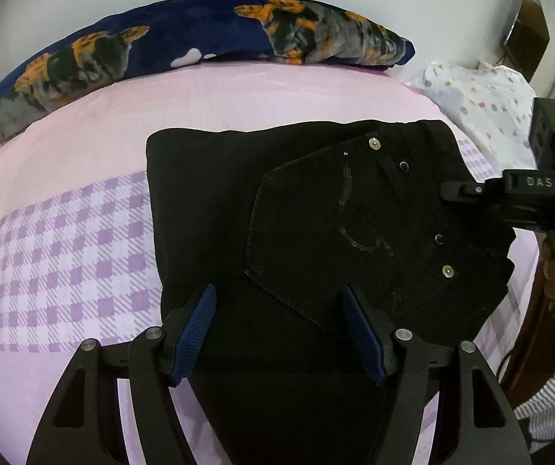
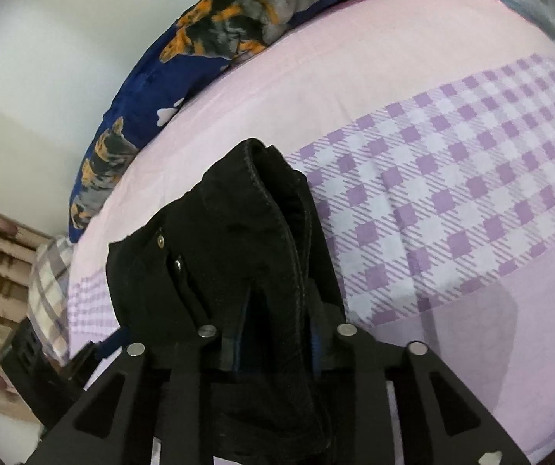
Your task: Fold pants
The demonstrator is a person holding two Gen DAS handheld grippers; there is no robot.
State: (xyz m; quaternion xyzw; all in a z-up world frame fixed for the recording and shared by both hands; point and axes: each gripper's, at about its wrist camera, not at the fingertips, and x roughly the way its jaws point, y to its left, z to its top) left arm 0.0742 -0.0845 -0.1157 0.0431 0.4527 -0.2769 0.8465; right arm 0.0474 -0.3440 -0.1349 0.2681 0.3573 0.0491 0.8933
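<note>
Though the black pants (image 1: 316,232) already lie as a compact folded block mid-frame on the pink bedsheet (image 1: 83,116), their waistband end remains bunched between the right gripper (image 2: 273,345) fingers; whether they press it, I cannot tell. The left gripper (image 1: 277,329) hovers released above. Open sheet surrounds them; a blanket (image 1: 161,42) borders the top.

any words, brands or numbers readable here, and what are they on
"DAS": raised letters on the black plastic right gripper, seen in the left wrist view.
The metal rivets on the folded black denim pants may carry embossing, too small to read.
Nothing else is legible.
</note>
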